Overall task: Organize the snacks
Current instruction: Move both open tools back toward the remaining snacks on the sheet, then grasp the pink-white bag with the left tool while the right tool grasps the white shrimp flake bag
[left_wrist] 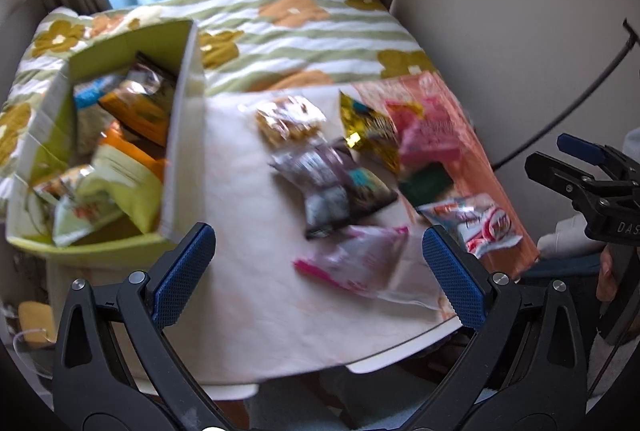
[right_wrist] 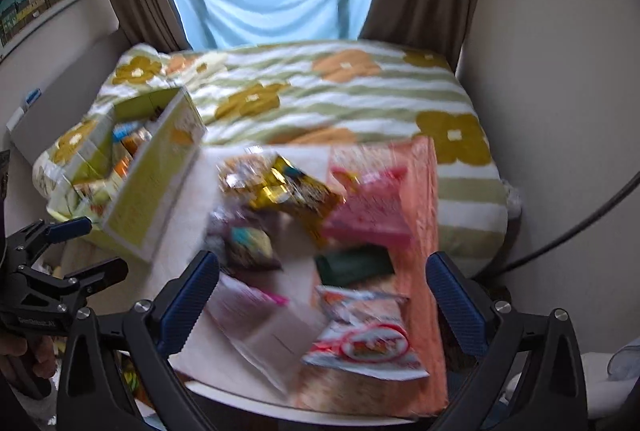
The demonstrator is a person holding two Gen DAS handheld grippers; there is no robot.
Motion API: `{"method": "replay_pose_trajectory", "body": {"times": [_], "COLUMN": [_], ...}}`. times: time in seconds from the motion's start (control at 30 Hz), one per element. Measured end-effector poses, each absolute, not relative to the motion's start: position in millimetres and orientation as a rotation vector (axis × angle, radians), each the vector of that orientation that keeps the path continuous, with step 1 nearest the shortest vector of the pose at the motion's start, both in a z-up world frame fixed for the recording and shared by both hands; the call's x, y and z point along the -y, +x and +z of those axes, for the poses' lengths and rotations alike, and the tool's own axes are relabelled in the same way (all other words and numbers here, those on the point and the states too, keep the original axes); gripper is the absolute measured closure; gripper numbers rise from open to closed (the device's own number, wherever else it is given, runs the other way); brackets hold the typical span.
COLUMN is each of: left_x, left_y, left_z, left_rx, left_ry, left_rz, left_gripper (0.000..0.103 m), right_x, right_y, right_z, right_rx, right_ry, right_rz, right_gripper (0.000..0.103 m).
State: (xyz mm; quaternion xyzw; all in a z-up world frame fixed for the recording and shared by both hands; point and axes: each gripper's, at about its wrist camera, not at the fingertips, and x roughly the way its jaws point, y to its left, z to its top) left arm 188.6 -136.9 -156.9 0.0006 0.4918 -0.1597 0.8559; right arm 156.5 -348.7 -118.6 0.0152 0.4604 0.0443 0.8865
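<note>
Several snack packets lie on a white table (left_wrist: 248, 295): a clear cracker bag (left_wrist: 290, 121), a gold packet (left_wrist: 370, 133), a dark purple packet (left_wrist: 336, 191), a pink box (left_wrist: 430, 139), a pink-edged clear packet (left_wrist: 356, 263) and a red-and-white packet (left_wrist: 476, 223). A green box (left_wrist: 182, 135) at the left holds several packets. My left gripper (left_wrist: 318, 271) is open and empty above the near table edge. My right gripper (right_wrist: 322, 295) is open and empty over the red-and-white packet (right_wrist: 366, 339); the green box (right_wrist: 152, 183) shows to its left.
A bed with a flowered striped cover (right_wrist: 320, 95) lies behind the table. An orange sheet (right_wrist: 424, 231) covers the table's right part. A wall and a black cable (left_wrist: 580, 91) are at the right. The right gripper shows in the left wrist view (left_wrist: 592, 183).
</note>
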Motion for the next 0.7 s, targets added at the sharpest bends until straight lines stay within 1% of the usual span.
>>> {"method": "replay_pose_trajectory", "body": {"times": [0.13, 0.3, 0.33, 0.4, 0.47, 0.6, 0.63, 0.7], "left_x": [160.2, 186.7, 188.8, 194.5, 202.6, 208.5, 208.7, 208.9], "left_y": [185.7, 188.3, 190.1, 194.1, 196.6, 200.8, 202.5, 204.9], "left_z": [-183.4, -223.5, -229.8, -243.8, -256.1, -273.1, -277.1, -282.3], "left_rx": [-1.069, -1.092, -1.099, -1.112, -1.116, -1.126, -1.136, -1.146], "left_ry": [0.016, 0.119, 0.124, 0.149, 0.206, 0.239, 0.237, 0.238], "left_rz": [-0.356, -0.372, -0.379, -0.385, -0.395, -0.422, -0.43, -0.442], "left_gripper": [0.0, 0.001, 0.002, 0.012, 0.018, 0.019, 0.019, 0.019], "right_x": [369.5, 384.5, 385.1, 386.5, 386.9, 385.1, 384.5, 383.1], "right_y": [153.9, 153.7, 152.7, 152.3, 152.2, 155.3, 155.7, 156.7], "right_z": [-148.5, -185.0, -191.4, -200.5, -209.8, -228.5, -231.9, -235.5], "right_rx": [-1.012, -1.041, -1.044, -1.051, -1.055, -1.092, -1.099, -1.105], "right_ry": [0.046, 0.103, 0.105, 0.113, 0.129, 0.131, 0.128, 0.128], "right_rz": [0.07, 0.039, 0.033, 0.022, 0.016, 0.005, -0.002, -0.013], "right_gripper": [0.0, 0.0, 0.0, 0.0, 0.0, 0.001, 0.004, 0.006]}}
